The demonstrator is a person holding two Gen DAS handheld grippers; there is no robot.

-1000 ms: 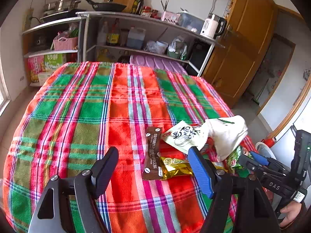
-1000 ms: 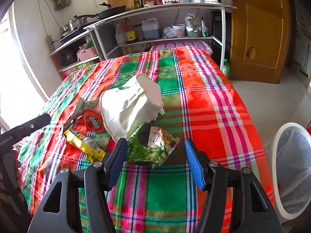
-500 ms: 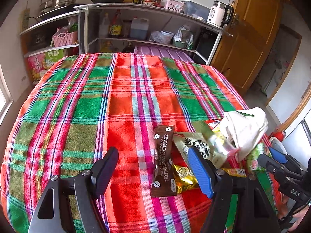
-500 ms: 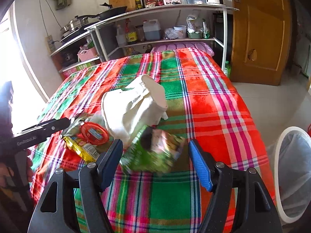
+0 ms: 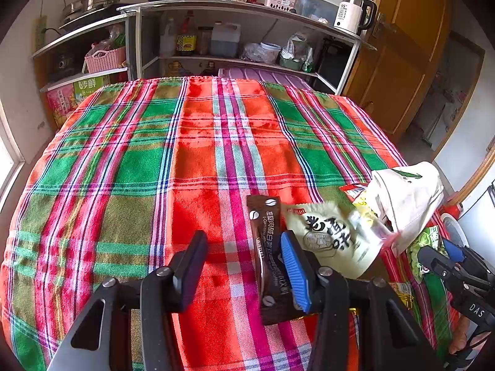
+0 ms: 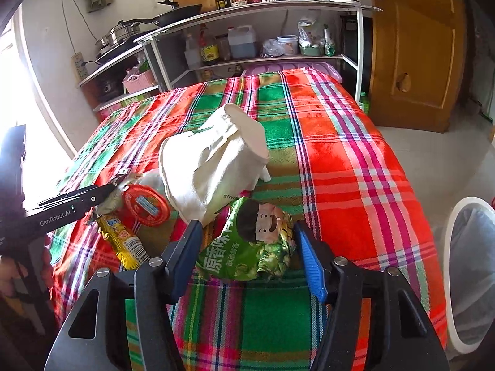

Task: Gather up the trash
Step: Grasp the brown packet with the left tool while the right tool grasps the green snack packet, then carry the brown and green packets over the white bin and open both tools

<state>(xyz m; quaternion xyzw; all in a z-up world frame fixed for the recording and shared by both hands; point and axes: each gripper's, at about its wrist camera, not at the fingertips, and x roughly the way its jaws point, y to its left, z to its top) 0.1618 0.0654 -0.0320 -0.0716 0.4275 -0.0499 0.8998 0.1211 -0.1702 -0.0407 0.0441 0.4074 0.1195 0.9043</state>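
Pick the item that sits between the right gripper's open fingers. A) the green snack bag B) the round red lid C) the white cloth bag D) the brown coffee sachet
A: in the right wrist view the green snack bag lies on the plaid cloth between the two spread fingers of the right gripper, which are not closed on it.

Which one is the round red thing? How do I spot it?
Find the white bag on the plaid cloth. Left of it lies the red lid, above a yellow wrapper. It is the only round piece.
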